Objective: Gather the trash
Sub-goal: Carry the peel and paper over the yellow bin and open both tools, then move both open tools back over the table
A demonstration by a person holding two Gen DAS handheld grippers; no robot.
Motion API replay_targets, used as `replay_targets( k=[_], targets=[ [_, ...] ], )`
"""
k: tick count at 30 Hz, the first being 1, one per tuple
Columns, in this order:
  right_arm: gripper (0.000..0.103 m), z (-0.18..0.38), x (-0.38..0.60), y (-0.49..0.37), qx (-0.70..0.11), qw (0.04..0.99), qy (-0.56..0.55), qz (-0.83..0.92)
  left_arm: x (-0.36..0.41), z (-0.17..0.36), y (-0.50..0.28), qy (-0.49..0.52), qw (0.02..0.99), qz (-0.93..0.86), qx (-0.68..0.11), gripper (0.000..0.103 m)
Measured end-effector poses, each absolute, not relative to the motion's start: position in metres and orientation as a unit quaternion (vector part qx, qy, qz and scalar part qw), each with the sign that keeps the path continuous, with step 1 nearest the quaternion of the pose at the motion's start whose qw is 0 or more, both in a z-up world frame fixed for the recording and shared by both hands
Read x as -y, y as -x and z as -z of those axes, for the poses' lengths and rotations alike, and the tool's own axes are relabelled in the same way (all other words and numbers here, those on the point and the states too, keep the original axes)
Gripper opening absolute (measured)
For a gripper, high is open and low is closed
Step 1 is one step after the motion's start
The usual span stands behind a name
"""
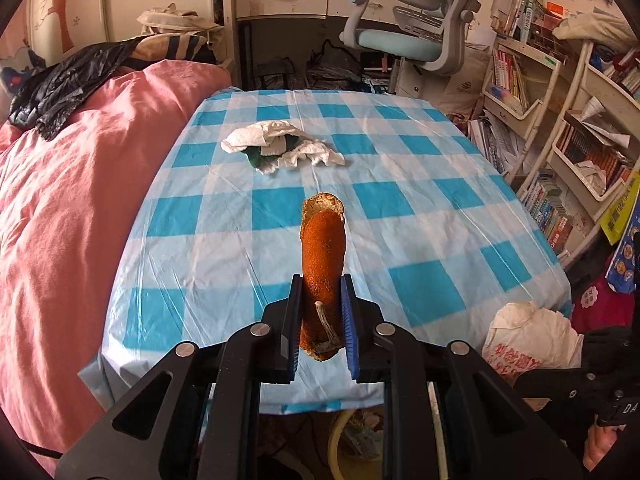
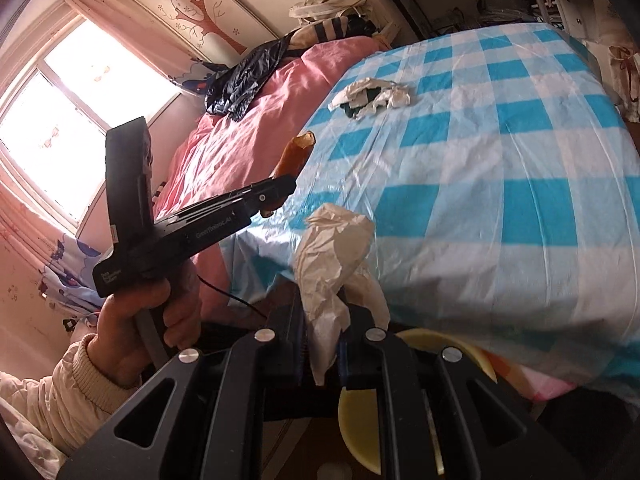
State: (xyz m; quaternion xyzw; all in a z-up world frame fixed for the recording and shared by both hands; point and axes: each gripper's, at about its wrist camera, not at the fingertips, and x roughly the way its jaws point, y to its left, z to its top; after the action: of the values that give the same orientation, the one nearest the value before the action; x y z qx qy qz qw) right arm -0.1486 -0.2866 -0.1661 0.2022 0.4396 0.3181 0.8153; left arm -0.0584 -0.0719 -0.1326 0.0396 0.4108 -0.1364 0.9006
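1. At the bottom centre of the left wrist view, my left gripper (image 1: 322,320) pinches a strip of orange peel (image 1: 323,264); the strip stands up between the blue pads, held clear above the worktop (image 1: 400,208).
2. At the bottom centre of the right wrist view, my right gripper (image 2: 322,344) is clamped on a crumpled white plastic bag (image 2: 332,256), which bunches up above the pads. I cannot tell whether anything is inside it.
3. In the upper middle of the left view, a heap of crumpled white tissue (image 1: 280,144) with something dark green in it lies on the blue-and-white checked cloth of the worktop, well apart from the peel.
4. At the left of the right view, my left hand (image 2: 140,336) grips the handle of the left gripper, with the peel sticking out of its tip beside the pink bedding (image 2: 248,128).
5. Below the worktop's near edge, a yellow bin (image 2: 360,424) shows behind my right gripper; its contents are hidden.
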Motion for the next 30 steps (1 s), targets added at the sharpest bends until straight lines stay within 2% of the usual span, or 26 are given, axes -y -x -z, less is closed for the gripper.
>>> replay_targets(
  k=[13,14,17,21,23,25,27,30],
  targets=[
    [0.017,0.189,0.281,0.181,-0.48,0.812,-0.167,-0.287,0.08,0.151,0.127,-0.056,0.89,0.148,-0.427,0.017],
    [0.02,0.192,0.282,0.181,-0.487,0.811,-0.164,-0.278,0.08,0.152,0.13,-0.057,0.889,0.149,-0.429,0.017],
    [0.047,0.198,0.286,0.181,-0.498,0.816,-0.159,-0.247,0.085,0.161,0.138,-0.06,0.874,0.169,-0.451,0.017],
    [0.057,0.196,0.298,0.182,-0.487,0.828,-0.168,-0.218,0.104,0.186,0.152,-0.097,0.831,0.209,-0.507,0.018],
    [0.059,0.193,0.304,0.184,-0.477,0.837,-0.175,-0.204,0.112,0.19,0.16,-0.125,0.828,0.209,-0.506,0.025],
    [0.061,0.189,0.308,0.186,-0.465,0.845,-0.179,-0.194,0.115,0.185,0.165,-0.142,0.84,0.198,-0.485,0.05],
    [0.065,0.185,0.312,0.188,-0.449,0.856,-0.182,-0.181,0.112,0.176,0.168,-0.142,0.859,0.179,-0.458,0.058],
    [0.068,0.176,0.316,0.192,-0.426,0.871,-0.182,-0.165,0.1,0.161,0.164,-0.113,0.882,0.152,-0.431,0.066]
  ],
)
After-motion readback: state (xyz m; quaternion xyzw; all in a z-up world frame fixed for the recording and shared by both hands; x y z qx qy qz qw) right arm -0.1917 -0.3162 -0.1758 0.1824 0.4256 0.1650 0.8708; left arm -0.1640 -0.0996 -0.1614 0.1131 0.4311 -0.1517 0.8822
